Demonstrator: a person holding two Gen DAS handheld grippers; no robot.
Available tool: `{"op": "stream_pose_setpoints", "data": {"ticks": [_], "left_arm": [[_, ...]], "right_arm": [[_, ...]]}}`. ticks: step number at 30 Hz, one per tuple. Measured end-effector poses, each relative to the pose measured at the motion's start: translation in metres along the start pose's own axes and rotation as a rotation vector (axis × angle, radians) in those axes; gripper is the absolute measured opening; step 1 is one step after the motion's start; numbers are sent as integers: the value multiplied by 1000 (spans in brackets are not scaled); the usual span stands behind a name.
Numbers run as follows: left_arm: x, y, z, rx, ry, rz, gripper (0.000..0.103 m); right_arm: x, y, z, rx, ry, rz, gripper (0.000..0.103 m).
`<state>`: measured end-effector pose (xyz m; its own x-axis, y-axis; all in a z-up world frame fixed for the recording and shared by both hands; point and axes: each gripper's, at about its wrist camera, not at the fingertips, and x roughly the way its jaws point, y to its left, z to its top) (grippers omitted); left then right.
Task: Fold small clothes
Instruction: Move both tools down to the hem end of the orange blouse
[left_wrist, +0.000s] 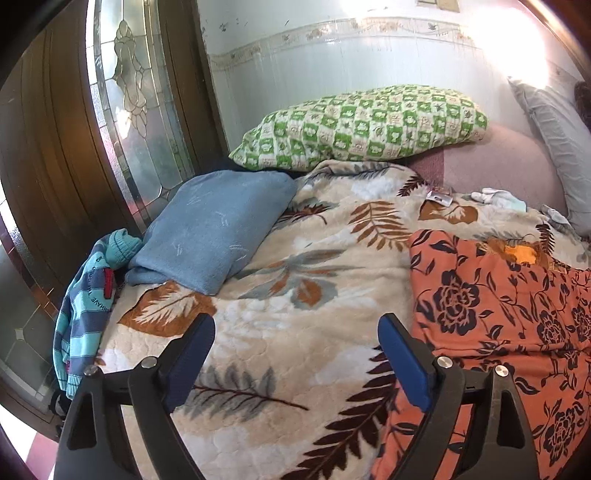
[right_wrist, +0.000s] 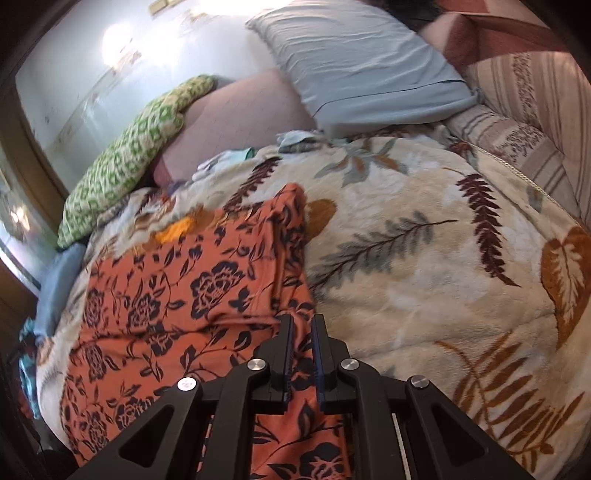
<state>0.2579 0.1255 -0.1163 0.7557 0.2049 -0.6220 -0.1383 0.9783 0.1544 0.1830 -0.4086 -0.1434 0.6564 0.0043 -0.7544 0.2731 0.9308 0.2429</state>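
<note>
Pinching the orange garment's (right_wrist: 177, 295) edge, right gripper (right_wrist: 302, 328); left gripper (left_wrist: 295, 332) wide.

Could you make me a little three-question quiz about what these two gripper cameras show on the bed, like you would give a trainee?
1. True or false: the right gripper is closed on the orange floral garment.
2. Which gripper is open and holds nothing? A) left B) right
3. Fill in: the green checked pillow lies against the ____.

Key
1. True: its jaws pinch the garment's edge.
2. A: the left gripper hovers with jaws wide apart over the leaf-print blanket, beside the garment.
3. Wall: the white tiled wall at the far side of the bed.
</note>
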Motion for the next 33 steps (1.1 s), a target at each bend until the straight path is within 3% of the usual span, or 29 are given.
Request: {"op": "stream_pose_setpoints", "data": {"ticks": [2,6,10,13,19,20,22,23,24,28,33], "left_arm": [[-9,-6,0,19,-40,0,90],[-30,-10,8,27,-84,-15,90],[-62,-6,14,25,-120,-34,90],[-87,-2,12,27,-165,-42,94],[-132,4,4,49,-200,-52,94],[-139,5,3,48,-204,-53,94],[-153,6,-1,52,-217,-54,94],[-158,6,-3,53,-218,-51,94],[-162,5,-6,57,-217,-50,94],[-169,3,-20,53,-136,-87,95],[-142,6,-66,-1,143,-189,95]], "right_arm": [[-5,14,-2,-60,-25,1,11],[-36,46,0,-118,-105,93,11],[-60,73,-6,-129,-77,185,11],[-81,85,-26,-132,-78,238,11],[-137,89,-72,-168,-167,288,11],[-141,88,-75,-166,-154,303,15],[-145,86,-85,-165,-103,312,32],[-146,84,-90,-169,-87,298,59],[-148,82,-97,-172,-88,286,75],[-146,66,-118,-137,-23,263,75],[-129,17,-134,9,117,233,75]]}}
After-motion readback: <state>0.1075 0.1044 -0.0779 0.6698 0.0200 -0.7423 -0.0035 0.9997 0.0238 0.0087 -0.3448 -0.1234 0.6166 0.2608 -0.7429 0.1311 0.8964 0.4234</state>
